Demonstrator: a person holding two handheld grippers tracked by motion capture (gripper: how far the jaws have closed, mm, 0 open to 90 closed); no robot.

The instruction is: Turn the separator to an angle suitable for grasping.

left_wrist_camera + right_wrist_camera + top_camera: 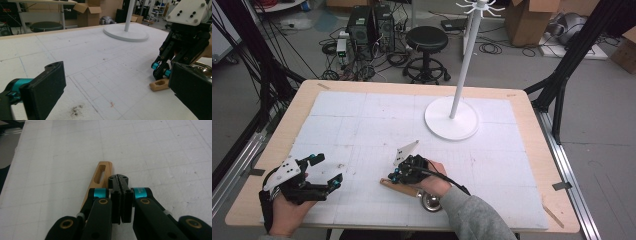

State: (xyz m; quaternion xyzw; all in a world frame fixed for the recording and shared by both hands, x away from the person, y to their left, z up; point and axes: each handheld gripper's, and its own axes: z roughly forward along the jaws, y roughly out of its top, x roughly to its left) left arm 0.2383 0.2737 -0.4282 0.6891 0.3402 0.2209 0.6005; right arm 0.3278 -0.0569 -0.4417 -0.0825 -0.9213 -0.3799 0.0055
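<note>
The right gripper (121,182) is held closed, empty, beside the wooden handle (98,176) (left gripper (326,172) open); reopening seems needed.

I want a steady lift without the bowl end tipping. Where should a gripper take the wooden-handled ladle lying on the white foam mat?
Probably on the flat wooden handle of the wooden-handled steel ladle, coming from above with jaws across its narrow width. It lies flat, and the slotted tip is thin and far from the heavy shiny bowl, so gripping nearer the bowl looks steadier. The right gripper sits shut beside the handle.
</note>
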